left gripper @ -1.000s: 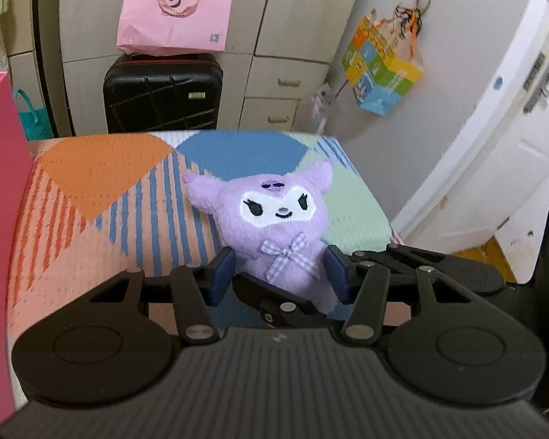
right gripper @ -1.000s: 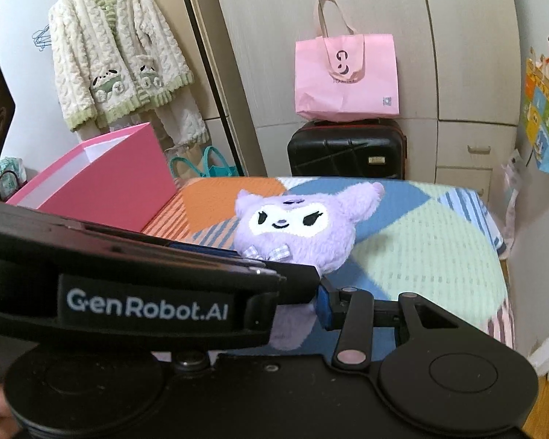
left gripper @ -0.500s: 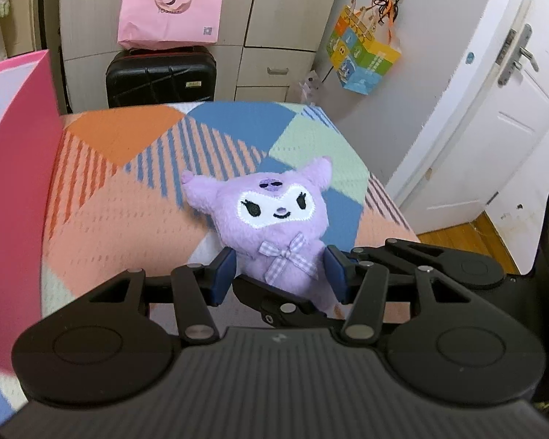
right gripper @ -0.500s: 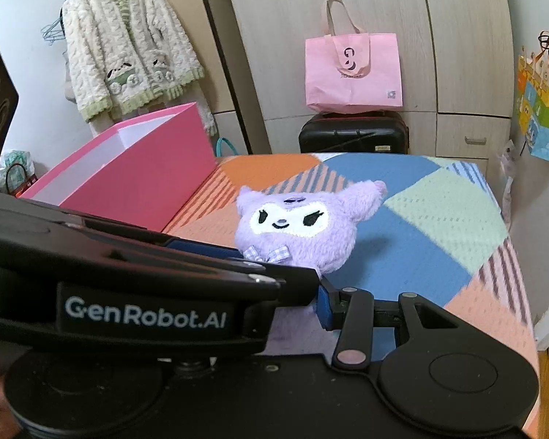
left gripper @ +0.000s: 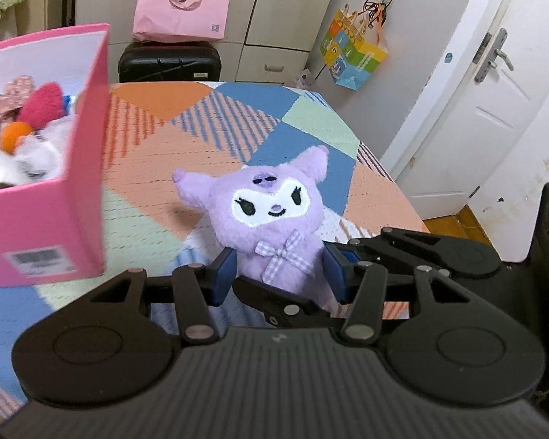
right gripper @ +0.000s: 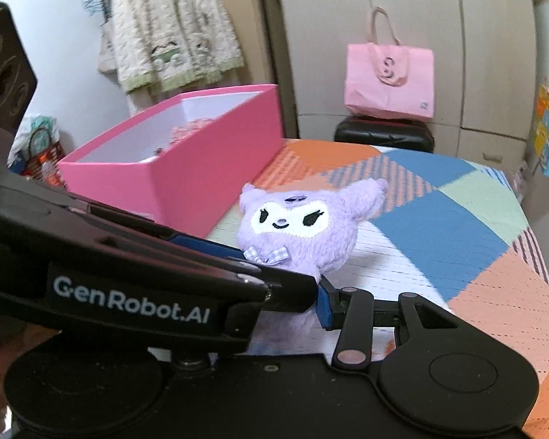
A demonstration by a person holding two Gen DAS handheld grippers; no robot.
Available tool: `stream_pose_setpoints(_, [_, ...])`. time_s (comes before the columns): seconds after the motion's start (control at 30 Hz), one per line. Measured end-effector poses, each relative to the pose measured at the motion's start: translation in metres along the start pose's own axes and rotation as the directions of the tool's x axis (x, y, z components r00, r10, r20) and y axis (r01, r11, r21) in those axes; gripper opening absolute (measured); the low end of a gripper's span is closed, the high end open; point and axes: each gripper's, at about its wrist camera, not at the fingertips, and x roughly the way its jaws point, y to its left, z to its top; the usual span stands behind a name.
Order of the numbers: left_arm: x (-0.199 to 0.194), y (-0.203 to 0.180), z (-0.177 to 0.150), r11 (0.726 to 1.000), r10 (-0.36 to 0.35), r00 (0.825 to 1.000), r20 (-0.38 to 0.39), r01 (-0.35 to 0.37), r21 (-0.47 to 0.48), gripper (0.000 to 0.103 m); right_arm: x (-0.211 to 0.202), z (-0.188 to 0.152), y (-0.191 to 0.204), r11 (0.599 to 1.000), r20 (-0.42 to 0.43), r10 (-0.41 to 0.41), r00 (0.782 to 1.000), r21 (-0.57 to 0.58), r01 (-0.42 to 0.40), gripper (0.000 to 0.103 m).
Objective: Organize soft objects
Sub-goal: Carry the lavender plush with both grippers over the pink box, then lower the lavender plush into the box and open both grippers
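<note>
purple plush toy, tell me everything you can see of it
The purple plush toy is fluffy lilac fabric with two pointed ears, a white embroidered face with black lashed eyes and a small smile, a purple mark on its forehead, and a lilac gingham bow at its neck. It is upright, facing the cameras, above the patchwork bedspread, right of the pink box. The left gripper and right gripper both flank its lower body with blue-padded fingers.

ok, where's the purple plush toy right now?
The fluffy purple plush toy sits centre of both views, between the blue pads of the left hand-held gripper, above the patchwork bedcover, right of the pink cardboard box.
</note>
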Motion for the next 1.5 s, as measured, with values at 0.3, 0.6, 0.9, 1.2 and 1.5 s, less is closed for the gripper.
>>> stream_pose_setpoints(0.3, [-0.064, 0.031, 0.003, 0.999, 0.033, 0.995, 0.096, -0.033, -0.009, 0.049, -0.013, 0.031, 0.060, 0.986, 0.061, 0.044, 0.997, -0.166, -0.033, 0.050])
stream_pose_setpoints(0.6, [-0.106, 0.078, 0.042, 0.992, 0.128, 0.970, 0.208, -0.124, -0.032, 0.049, 0.010, 0.096, 0.099, 0.964, 0.119, 0.136, 0.984, -0.247, -0.103, 0.051])
stream_pose_setpoints(0.9, [-0.097, 0.145, 0.079, 0.969, 0.226, 0.948, 0.223, -0.195, -0.151, 0.049, 0.082, 0.146, 0.110, 0.962, 0.105, 0.225, 0.969, -0.184, -0.203, 0.051])
stream_pose_setpoints(1.2, [-0.056, 0.206, 0.096, 0.948, 0.214, 0.974, 0.077, -0.188, -0.256, 0.050, 0.151, 0.160, 0.109, 0.957, -0.069, 0.264, 0.962, -0.104, -0.270, 0.051])
stream_pose_setpoints(1.5, [-0.032, 0.217, 0.110, 0.948, 0.153, 0.987, 0.049, -0.133, -0.287, 0.049, 0.165, 0.173, 0.107, 0.966, -0.146, 0.176, 0.974, -0.165, -0.199, 0.054])
